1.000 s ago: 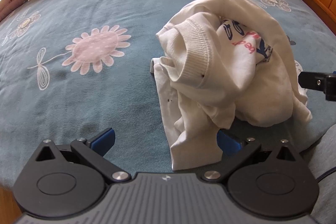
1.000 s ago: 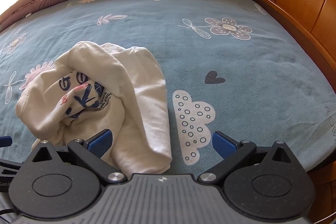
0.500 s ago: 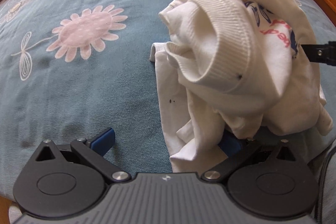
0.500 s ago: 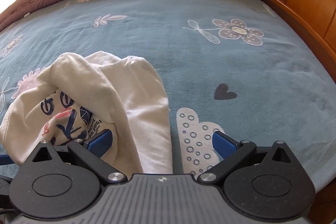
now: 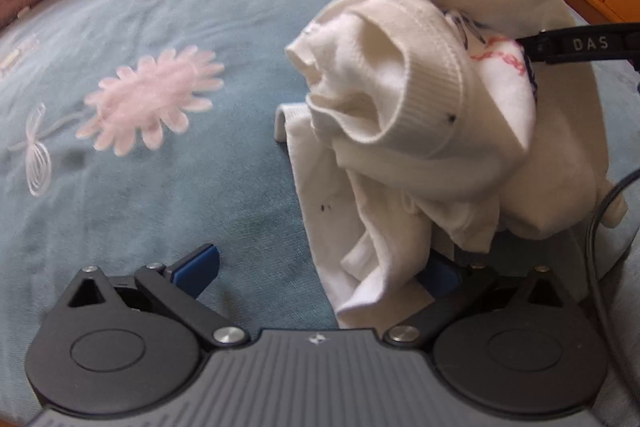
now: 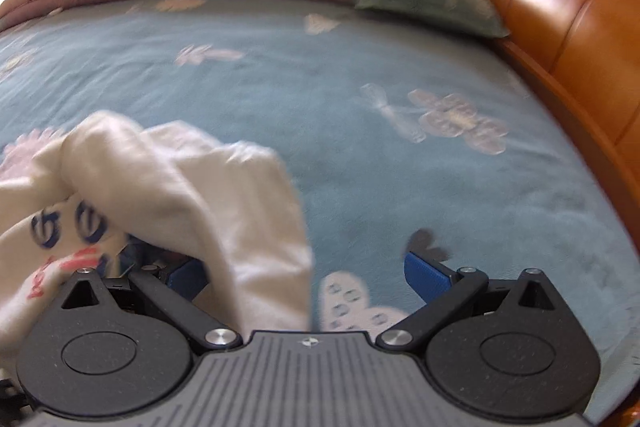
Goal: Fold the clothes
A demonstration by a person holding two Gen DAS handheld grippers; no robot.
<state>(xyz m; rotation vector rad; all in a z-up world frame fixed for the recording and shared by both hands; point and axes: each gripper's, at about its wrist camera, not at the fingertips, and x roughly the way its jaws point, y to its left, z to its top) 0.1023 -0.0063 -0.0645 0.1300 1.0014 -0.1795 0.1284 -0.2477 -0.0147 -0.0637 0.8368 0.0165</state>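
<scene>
Crumpled white cotton sweatshirt with a ribbed hem and blue-and-pink print sits in a loose heap right of centre in the left wrist view, on the blue velvety bedspread with pink flower patterns. No flat panel, straight edge or stacked layer shows anywhere in it, so as far as these views settle it, the folding is not done: the garment would have to be spread out and smoothed before any fold could hold. The left gripper stands wide open at the bottom of its frame, holding nothing, though a tail of cloth lies across its right blue pad. The right gripper is likewise spread wide, low in its own view, with a lobe of the sweatshirt draped between its pads and over the left one; it has no closed hold on it. Its black finger shows at the right edge of the left wrist view, reaching into the printed part. An orange wooden headboard fills the upper right.
</scene>
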